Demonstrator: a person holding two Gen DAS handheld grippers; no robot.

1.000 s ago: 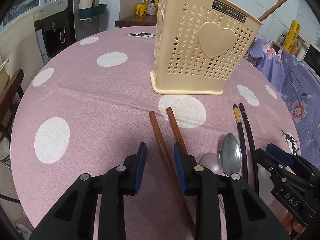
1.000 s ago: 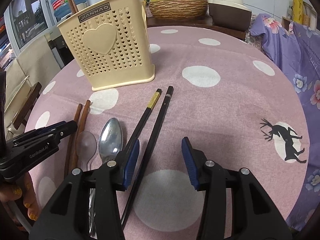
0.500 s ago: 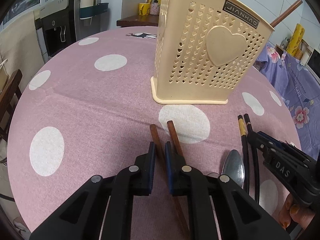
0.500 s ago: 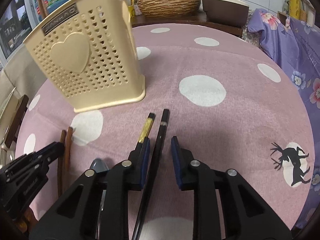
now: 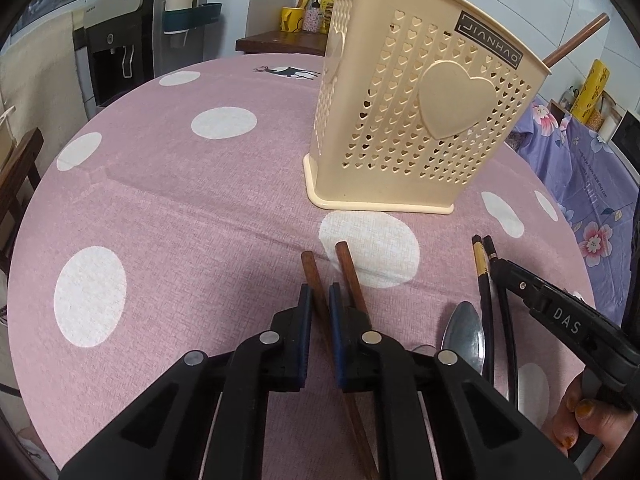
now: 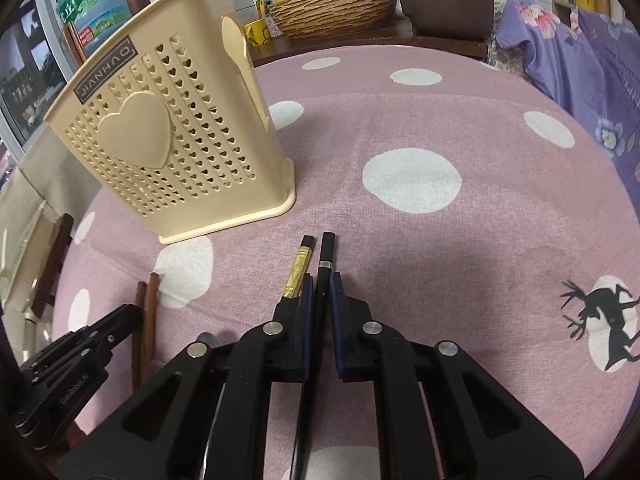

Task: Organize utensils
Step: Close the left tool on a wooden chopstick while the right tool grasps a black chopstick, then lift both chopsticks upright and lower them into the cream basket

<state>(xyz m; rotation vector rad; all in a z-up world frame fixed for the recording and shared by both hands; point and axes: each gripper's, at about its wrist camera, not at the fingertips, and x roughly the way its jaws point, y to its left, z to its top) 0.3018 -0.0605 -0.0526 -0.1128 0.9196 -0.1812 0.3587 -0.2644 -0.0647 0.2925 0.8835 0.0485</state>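
My left gripper (image 5: 320,294) is shut on the left one of two brown wooden chopsticks (image 5: 310,270) lying on the pink dotted tablecloth; the other brown chopstick (image 5: 347,264) runs just outside its right finger. My right gripper (image 6: 321,284) is shut on a black chopstick (image 6: 327,250) with a silver band, and the gold-banded black chopstick (image 6: 298,274) lies against the outside of its left finger. A cream perforated utensil holder (image 5: 420,120) with a heart stands upright beyond both pairs. A metal spoon (image 5: 464,332) lies between the two pairs.
Wooden handles (image 5: 576,40) stick out of the holder. The round table's edge (image 5: 24,240) curves close on the left, with a wooden chair (image 5: 16,168) beside it. Purple floral fabric (image 6: 580,60) lies at the right, a wicker basket (image 6: 332,8) behind.
Both grippers moved forward along the chopsticks and closed, the left on a brown chopstick, the right on a black one. The holder looms nearer in both views.
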